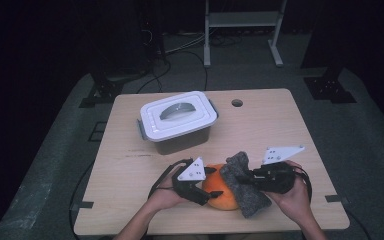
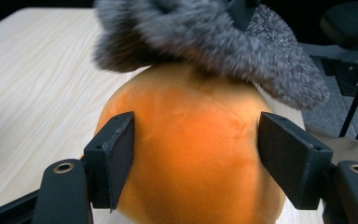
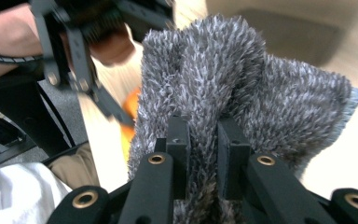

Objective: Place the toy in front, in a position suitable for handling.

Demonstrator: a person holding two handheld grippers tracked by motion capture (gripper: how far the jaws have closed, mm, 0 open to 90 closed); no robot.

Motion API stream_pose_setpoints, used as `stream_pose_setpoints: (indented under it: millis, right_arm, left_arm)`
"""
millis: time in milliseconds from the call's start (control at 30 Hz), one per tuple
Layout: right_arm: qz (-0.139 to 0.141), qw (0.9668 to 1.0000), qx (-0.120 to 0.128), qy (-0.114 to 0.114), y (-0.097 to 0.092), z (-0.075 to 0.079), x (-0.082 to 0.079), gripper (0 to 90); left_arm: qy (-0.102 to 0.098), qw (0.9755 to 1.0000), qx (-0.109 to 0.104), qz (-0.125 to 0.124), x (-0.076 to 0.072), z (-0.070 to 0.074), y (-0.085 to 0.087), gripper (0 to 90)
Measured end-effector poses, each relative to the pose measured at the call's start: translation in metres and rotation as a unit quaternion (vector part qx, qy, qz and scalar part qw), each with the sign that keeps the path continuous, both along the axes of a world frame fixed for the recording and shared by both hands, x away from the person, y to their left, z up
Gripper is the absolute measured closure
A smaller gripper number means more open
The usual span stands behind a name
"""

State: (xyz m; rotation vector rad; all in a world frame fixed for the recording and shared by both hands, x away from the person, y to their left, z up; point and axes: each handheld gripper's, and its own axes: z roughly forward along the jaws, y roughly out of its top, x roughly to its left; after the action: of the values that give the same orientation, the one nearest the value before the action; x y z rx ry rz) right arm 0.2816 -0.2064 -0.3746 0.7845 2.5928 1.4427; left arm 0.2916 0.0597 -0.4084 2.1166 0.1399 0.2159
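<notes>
An orange soft ball [image 1: 220, 192] lies near the table's front edge. My left gripper [image 1: 211, 190] comes at it from the left. In the left gripper view its two pads [image 2: 116, 154] press on either side of the ball [image 2: 196, 121]. A grey fuzzy cloth [image 1: 240, 175] is draped over the ball's right side and top. My right gripper [image 1: 244, 176] is shut on a fold of that cloth [image 3: 205, 70], pinched tight between the jaws [image 3: 204, 140]. The cloth [image 2: 223, 37] hides the ball's far side.
A grey plastic container with a white clip-on lid [image 1: 177, 120] stands at the back left of the wooden table [image 1: 260, 125]. A cable hole [image 1: 237, 103] sits near the far edge. Both forearms come in from the bottom.
</notes>
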Motion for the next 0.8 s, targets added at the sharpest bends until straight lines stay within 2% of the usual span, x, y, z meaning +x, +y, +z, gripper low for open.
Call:
stream_pose_setpoints:
  millis: [100,200,267,300,367,500,533,633,733,800]
  right_arm:
    - [0.01,0.9998,-0.02,0.001,0.011,-0.002,0.0,76.8]
    - [0.02,0.9994,-0.015,0.026,0.009,-0.012,0.004,76.8]
    - [0.021,0.9992,-0.013,0.033,0.004,-0.014,0.005,76.8]
    - [0.022,0.9991,-0.011,0.035,0.0,-0.015,0.006,76.8]
    - [0.018,0.999,-0.009,0.039,-0.004,-0.016,0.006,76.8]
    - [0.015,0.9986,-0.011,0.05,-0.011,-0.017,0.008,76.7]
    - [0.014,0.9986,-0.013,0.049,-0.012,-0.015,0.008,76.8]
    - [0.005,0.9997,-0.011,0.022,-0.009,-0.002,0.002,76.9]
    - [0.014,0.9999,-0.002,0.007,0.001,0.008,-0.004,76.8]
    - [0.026,0.9996,-0.012,0.0,0.012,0.009,-0.006,76.8]
  left_arm:
    - [-0.007,0.9999,0.006,-0.007,-0.003,0.001,-0.002,26.3]
    - [0.006,0.9999,-0.001,-0.009,0.001,0.001,0.001,18.5]
    - [0.014,0.9999,0.004,0.002,0.003,0.0,0.002,10.4]
    - [0.02,0.9998,0.006,0.002,0.005,-0.001,0.002,9.3]
    - [0.035,0.9994,0.003,0.002,0.007,-0.004,0.003,9.5]
    - [0.023,0.9997,-0.001,-0.003,0.004,-0.004,0.003,23.0]
    - [0.021,0.9998,-0.002,-0.002,0.003,-0.003,0.002,24.4]
    - [0.02,0.9998,-0.007,-0.004,0.001,-0.002,0.0,24.9]
    - [0.014,0.9998,-0.014,-0.008,-0.003,0.0,-0.005,24.8]
    - [0.008,0.9999,-0.008,-0.009,-0.005,0.001,-0.007,24.7]
